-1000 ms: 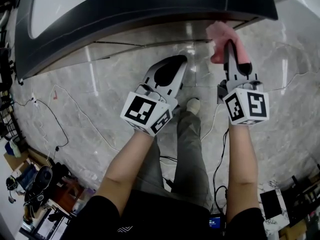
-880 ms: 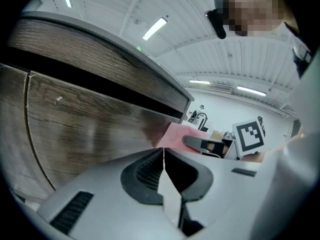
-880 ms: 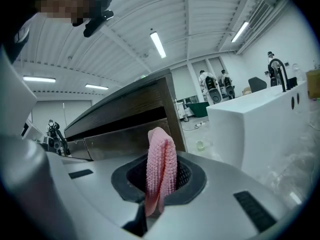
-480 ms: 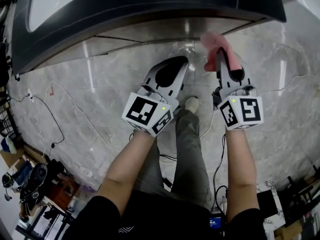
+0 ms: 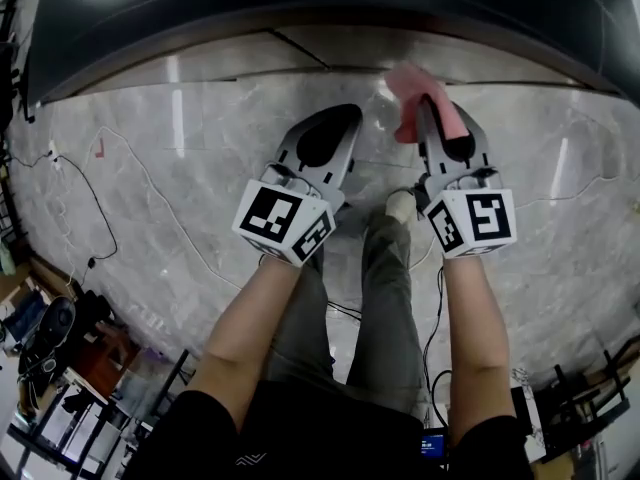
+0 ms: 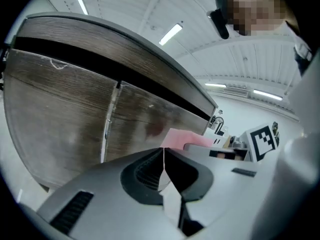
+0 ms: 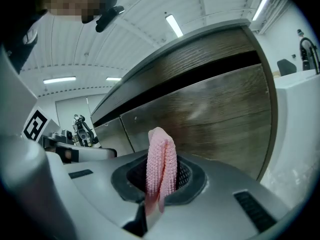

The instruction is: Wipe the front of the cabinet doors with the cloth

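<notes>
My right gripper point(image 5: 432, 108) is shut on a pink knitted cloth point(image 5: 412, 96), which sticks up folded between the jaws point(image 7: 161, 166). The cloth hangs just in front of the brown wood-grain cabinet doors point(image 7: 210, 114), below the dark countertop edge point(image 5: 300, 13). Whether the cloth touches the door cannot be told. My left gripper point(image 5: 335, 118) is shut with nothing in it, its jaws pressed together point(image 6: 163, 151), beside the right one and pointing at the doors point(image 6: 65, 119). The pink cloth point(image 6: 182, 138) also shows past the left jaws.
A grey marble floor point(image 5: 150, 168) lies under me, with thin cables point(image 5: 100, 218) trailing at the left. Clutter and equipment point(image 5: 60, 338) sit at the lower left. My own leg and shoe point(image 5: 400, 206) stand between the grippers. A white appliance point(image 7: 300, 114) flanks the cabinet's right end.
Both grippers have shifted left along the cabinet front, the right one carrying the cloth with it. The view has tilted, so the countertop fills more of the top.
</notes>
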`<action>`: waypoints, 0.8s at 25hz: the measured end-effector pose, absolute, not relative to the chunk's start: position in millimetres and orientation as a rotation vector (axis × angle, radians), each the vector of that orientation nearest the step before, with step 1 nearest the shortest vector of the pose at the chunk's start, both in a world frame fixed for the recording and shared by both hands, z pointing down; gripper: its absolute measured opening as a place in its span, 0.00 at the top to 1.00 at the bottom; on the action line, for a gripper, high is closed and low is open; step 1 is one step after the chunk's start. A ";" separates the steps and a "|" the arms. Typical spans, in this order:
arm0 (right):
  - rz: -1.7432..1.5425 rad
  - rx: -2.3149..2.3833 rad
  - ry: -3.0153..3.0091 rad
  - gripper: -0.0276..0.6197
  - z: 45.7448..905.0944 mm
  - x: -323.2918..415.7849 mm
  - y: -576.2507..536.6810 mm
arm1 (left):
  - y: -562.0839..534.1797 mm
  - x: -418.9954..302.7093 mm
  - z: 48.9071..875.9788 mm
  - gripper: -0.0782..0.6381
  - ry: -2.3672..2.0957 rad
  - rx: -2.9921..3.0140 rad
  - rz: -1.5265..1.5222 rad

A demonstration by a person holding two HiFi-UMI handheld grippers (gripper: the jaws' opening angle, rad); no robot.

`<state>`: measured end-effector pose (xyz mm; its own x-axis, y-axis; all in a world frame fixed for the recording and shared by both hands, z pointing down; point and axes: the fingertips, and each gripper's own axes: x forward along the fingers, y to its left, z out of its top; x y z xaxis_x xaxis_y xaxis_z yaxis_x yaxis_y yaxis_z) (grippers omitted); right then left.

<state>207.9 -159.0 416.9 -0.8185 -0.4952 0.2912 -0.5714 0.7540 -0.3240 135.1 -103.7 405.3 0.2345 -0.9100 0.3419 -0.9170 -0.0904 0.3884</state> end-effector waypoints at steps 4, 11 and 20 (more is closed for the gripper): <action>0.600 0.778 -2.775 0.89 422.1 169.6 -147.0 | -86.9 98.5 412.7 0.87 -1.719 1.936 0.006; 0.561 0.657 -2.763 0.89 432.3 110.5 -123.8 | -64.2 52.0 419.4 0.87 -1.756 1.889 -0.017; 0.569 0.688 -2.734 0.89 451.9 76.3 -129.0 | -54.5 13.9 430.5 0.87 -1.761 1.878 0.005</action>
<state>76.3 -129.0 451.9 -0.8526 -0.3948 0.3423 -0.4986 0.8106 -0.3071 13.9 -54.5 430.5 0.1377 -0.9188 0.3700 -0.9209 0.0188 0.3894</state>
